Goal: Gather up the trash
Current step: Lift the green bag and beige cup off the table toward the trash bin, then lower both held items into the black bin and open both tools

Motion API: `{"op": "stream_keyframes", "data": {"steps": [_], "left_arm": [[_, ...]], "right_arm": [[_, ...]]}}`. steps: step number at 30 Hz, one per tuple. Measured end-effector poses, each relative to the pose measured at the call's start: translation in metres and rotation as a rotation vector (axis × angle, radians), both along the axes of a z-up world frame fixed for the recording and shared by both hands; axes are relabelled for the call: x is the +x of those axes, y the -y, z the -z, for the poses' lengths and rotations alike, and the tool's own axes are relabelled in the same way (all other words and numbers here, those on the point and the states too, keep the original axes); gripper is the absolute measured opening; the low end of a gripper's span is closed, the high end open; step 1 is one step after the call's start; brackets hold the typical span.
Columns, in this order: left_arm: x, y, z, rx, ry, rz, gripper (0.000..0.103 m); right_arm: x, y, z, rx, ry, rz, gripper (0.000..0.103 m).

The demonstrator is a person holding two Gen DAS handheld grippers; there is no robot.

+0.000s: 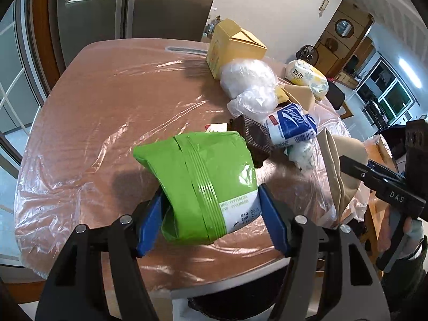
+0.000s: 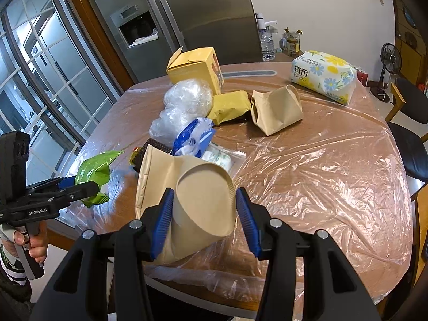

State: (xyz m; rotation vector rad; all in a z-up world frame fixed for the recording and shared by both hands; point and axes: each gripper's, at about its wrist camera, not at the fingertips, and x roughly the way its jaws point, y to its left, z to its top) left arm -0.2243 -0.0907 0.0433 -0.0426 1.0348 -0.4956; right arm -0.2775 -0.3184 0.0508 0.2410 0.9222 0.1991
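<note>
Left tongs (image 1: 211, 219) and right tongs (image 2: 204, 220) both clamp items between blue pads.

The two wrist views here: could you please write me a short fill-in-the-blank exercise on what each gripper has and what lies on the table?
1. The left gripper is closed on a ____ packet.
2. The right gripper has its fingers on either side of a crushed brown paper ____.
3. The table is covered with a clear ____ sheet.
4. The yellow box stands in front of the steel ____.

Missing words: green; cup; plastic; fridge
</note>
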Motion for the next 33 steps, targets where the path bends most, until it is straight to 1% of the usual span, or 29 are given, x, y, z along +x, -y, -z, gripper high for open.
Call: {"op": "stream_keyframes", "data": {"steps": [6, 11, 17, 20, 24, 26, 29, 33], "left_arm": [[-0.013, -0.002, -0.01, -0.008, 0.033, 0.029, 0.067], [-0.032, 0.0, -0.023, -0.03, 0.068, 0.096, 0.067], [-0.058, 0.001, -0.027, -0.042, 0.071, 0.166, 0.067], [-0.07, 0.0, -0.026, -0.052, 0.055, 0.189, 0.067], [-0.086, 0.003, -0.021, -0.043, 0.028, 0.225, 0.067], [-0.095, 0.006, -0.017, -0.022, 0.019, 0.248, 0.067], [-0.105, 0.008, -0.009, -0.011, -0.006, 0.273, 0.067], [-0.117, 0.014, 0.004, 0.01, -0.045, 0.31, 0.067]], "right_arm": [[-0.016, 0.0, -0.004, 0.035, 0.001, -0.009, 0.047], [-0.036, -0.005, -0.011, 0.041, 0.003, -0.037, 0.047], [-0.064, -0.017, -0.017, 0.04, -0.006, -0.093, 0.047], [-0.077, -0.021, -0.016, 0.036, -0.02, -0.112, 0.047], [-0.089, -0.024, -0.011, 0.03, -0.05, -0.133, 0.047], [-0.095, -0.025, -0.004, 0.031, -0.078, -0.139, 0.047], [-0.101, -0.026, 0.007, 0.037, -0.117, -0.143, 0.047], [-0.107, -0.028, 0.023, 0.014, -0.162, -0.151, 0.047]]}}
